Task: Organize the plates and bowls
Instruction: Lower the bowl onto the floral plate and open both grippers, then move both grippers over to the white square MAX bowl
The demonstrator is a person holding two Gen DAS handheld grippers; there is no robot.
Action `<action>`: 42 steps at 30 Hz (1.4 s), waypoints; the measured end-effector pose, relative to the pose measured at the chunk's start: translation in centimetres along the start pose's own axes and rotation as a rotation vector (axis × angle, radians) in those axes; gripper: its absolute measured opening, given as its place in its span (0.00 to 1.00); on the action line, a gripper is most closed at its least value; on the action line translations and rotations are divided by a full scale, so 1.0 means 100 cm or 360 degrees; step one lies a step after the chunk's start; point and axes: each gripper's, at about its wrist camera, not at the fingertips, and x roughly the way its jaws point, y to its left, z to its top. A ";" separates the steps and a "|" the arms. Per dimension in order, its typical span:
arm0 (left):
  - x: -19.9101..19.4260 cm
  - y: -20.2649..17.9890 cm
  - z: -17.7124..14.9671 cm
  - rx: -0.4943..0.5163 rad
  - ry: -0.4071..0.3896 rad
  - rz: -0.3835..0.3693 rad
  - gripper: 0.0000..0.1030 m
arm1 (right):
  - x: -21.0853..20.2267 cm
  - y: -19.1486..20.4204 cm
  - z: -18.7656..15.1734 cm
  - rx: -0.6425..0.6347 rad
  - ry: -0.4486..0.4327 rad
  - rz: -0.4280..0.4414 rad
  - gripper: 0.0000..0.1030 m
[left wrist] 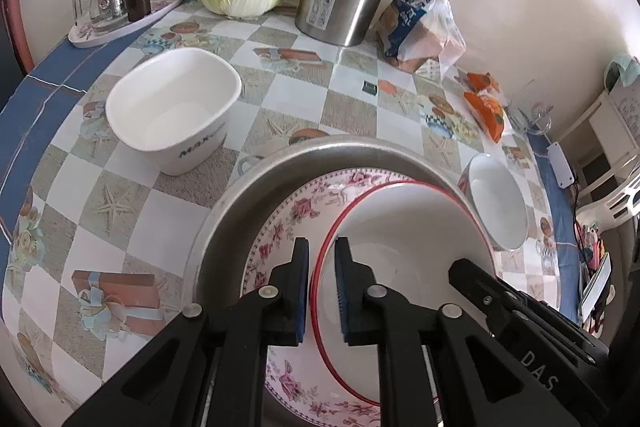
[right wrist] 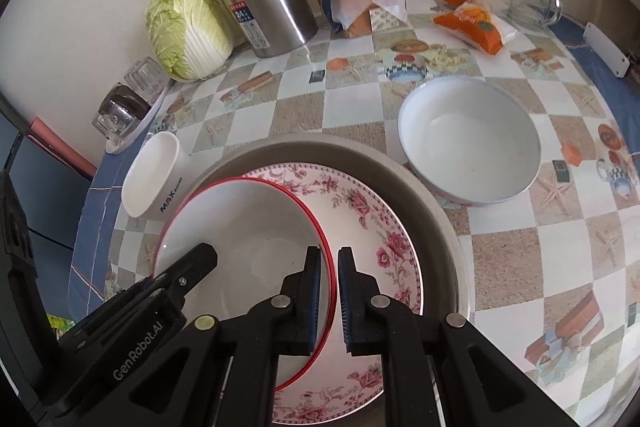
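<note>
Red-rimmed and white inside, the bowl (left wrist: 404,227) sits low in the middle of the left wrist view, its rim running straight down between the two blue-padded fingers (left wrist: 303,291) of the left gripper (left wrist: 322,247). Those fingers are drawn almost together, pinching the rim, one pad outside the bowl and one inside. In the right wrist view the same bowl (right wrist: 248,227) lies in the lower left of the frame, and the right gripper (right wrist: 329,259) clamps the opposite edge the same way, its pads (right wrist: 315,299) nearly shut on the thin red line of the rim. Each gripper's black body also shows in the other's view, reaching in over the far side of the bowl.

The bowl is glossy, plain white within, and tilted against a floral plate (right wrist: 360,219) with pink roses around its border. That plate lies inside a wide grey metal basin (right wrist: 424,195) in the lower centre of both frames.

On the checked tablecloth (left wrist: 120,211) beside the basin stand a square white bowl (left wrist: 176,115) with dark lettering, in the left half of the left wrist frame, and a round pale bowl (right wrist: 472,147) with a blue edge, right of centre in the right wrist frame.
</note>
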 end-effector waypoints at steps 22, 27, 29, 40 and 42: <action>-0.044 0.006 0.002 -0.0031 -0.0197 0.0031 0.41 | -0.039 0.001 0.005 -0.0013 -0.0159 -0.0082 0.17; -0.045 0.015 0.003 -0.0087 -0.0199 0.0073 0.59 | -0.039 -0.002 0.006 0.0010 -0.0164 -0.0113 0.49; -0.045 0.018 0.004 -0.0110 -0.0193 0.0100 0.62 | -0.040 -0.002 0.006 0.0011 -0.0178 -0.0119 0.61; -0.040 0.031 0.002 -0.0172 -0.0173 0.0266 0.72 | -0.036 -0.008 0.006 0.0045 -0.0163 -0.0154 0.86; -0.040 0.034 0.001 -0.0186 -0.0171 0.0280 0.81 | -0.034 -0.008 0.005 0.0041 -0.0155 -0.0156 0.90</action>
